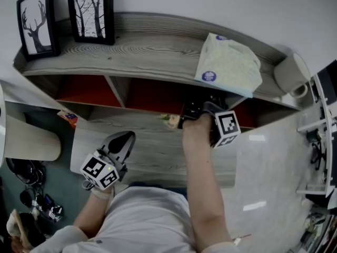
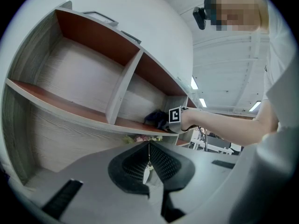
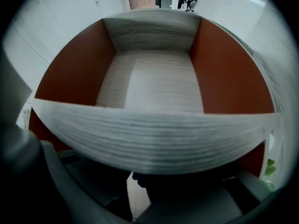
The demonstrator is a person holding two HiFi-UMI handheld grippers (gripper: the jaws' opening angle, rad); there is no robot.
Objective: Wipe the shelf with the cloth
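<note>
1. Your right gripper (image 1: 196, 110) pinches the dark cloth (image 2: 152, 119) in its jaws, at the front edge of the shelf (image 3: 149, 134).
2. Your left gripper (image 2: 148, 158) hangs well apart, lower down, jaws pressed together on nothing.

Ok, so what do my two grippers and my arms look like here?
The left gripper and right gripper are grey and black plastic. The left's jaws are broad, with ribbed black pads tapering to a point. Each carries a white cube with black square markers, the left cube and the right cube. The person wears a light short-sleeved shirt.
</note>
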